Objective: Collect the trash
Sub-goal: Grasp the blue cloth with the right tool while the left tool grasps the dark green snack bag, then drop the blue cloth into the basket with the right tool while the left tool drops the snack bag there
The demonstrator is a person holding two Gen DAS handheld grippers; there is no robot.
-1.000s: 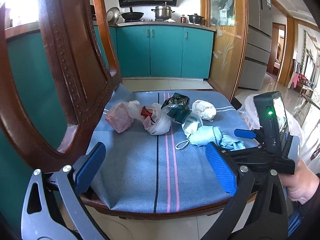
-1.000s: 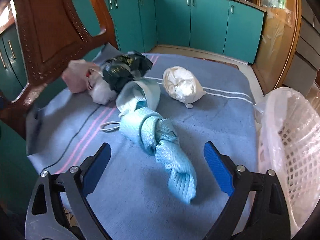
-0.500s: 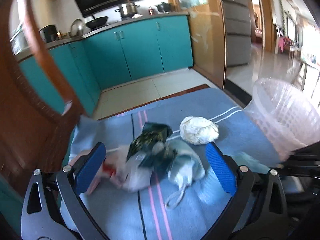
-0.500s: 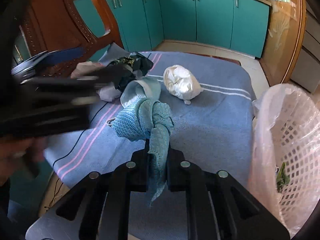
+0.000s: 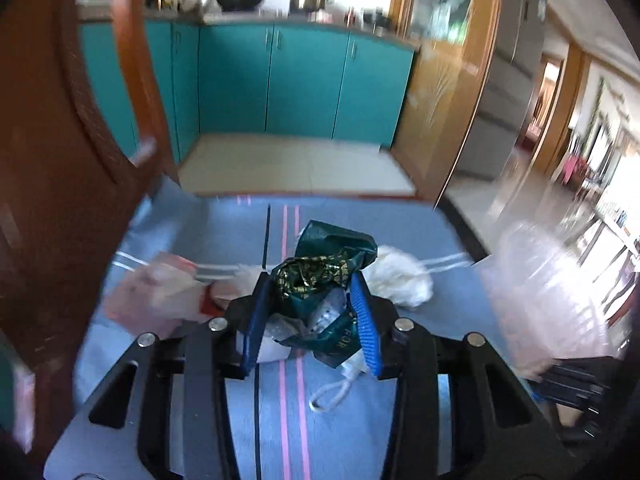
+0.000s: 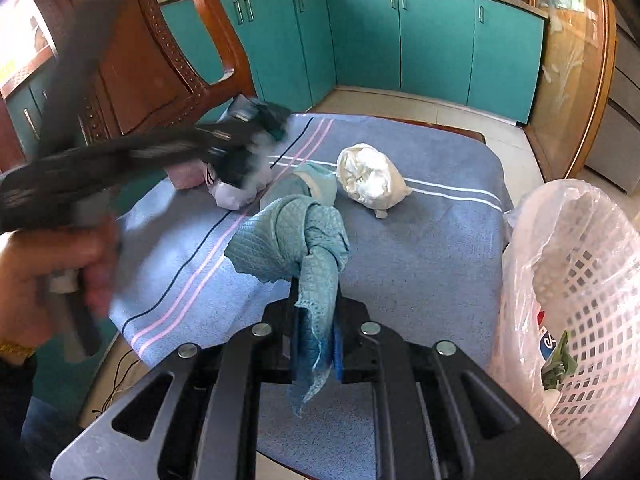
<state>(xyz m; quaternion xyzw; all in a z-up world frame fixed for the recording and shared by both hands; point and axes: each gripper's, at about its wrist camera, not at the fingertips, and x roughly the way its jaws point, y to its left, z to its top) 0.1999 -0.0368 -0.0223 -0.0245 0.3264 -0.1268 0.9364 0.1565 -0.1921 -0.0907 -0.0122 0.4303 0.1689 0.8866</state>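
Observation:
Trash lies on a blue striped cloth (image 6: 420,248) over a chair seat. My left gripper (image 5: 310,320) is shut on a dark green crumpled wrapper (image 5: 320,276); it shows blurred in the right wrist view (image 6: 248,140). My right gripper (image 6: 316,344) is shut on a light blue knotted cloth (image 6: 292,236) and holds it above the seat. A white crumpled wad (image 6: 370,178) lies behind it and also shows in the left wrist view (image 5: 400,276). A pink and white plastic bag (image 5: 160,300) lies at the left. A face mask (image 6: 316,184) lies beside the wad.
A white lattice bin (image 6: 580,292) lined with clear plastic stands at the seat's right edge, with a few scraps inside. The wooden chair back (image 6: 160,64) rises at the left. Teal kitchen cabinets (image 6: 420,40) and tiled floor lie behind.
My left gripper moved in over the pile and closed on the green wrapper. My right gripper closed on the blue cloth and has lifted it off the seat.

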